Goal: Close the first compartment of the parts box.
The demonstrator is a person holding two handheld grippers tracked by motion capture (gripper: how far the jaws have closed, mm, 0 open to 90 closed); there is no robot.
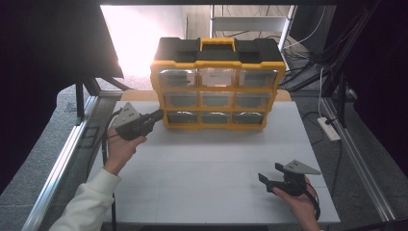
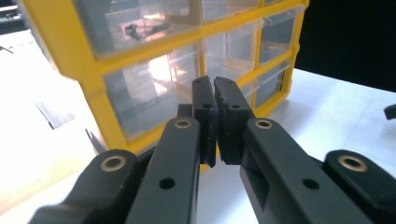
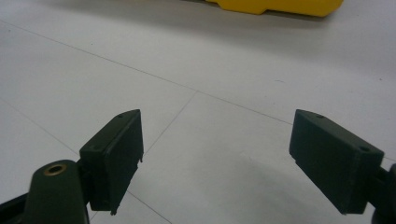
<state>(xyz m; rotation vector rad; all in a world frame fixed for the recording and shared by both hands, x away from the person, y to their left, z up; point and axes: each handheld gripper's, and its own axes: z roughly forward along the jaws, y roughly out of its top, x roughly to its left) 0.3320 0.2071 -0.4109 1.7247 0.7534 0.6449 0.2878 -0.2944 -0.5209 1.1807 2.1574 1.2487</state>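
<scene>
A yellow organiser box (image 1: 217, 87) with a black lid, a yellow handle and three rows of clear drawers stands upright at the back of the white table. My left gripper (image 1: 158, 114) is shut with nothing between its jaws; it points at the box's lower left corner, just short of it. In the left gripper view the jaws (image 2: 215, 91) meet in front of the clear drawers of the box (image 2: 88, 65). My right gripper (image 1: 270, 173) rests open near the front right of the table. Its jaws (image 3: 217, 126) stand wide over bare table with nothing between them.
The white tabletop (image 1: 207, 159) has faint seam lines. Metal rails (image 1: 62, 159) run along both sides. A white power strip (image 1: 330, 129) and cables lie beyond the right edge. The box's yellow base (image 3: 275, 5) lies far ahead of the right gripper.
</scene>
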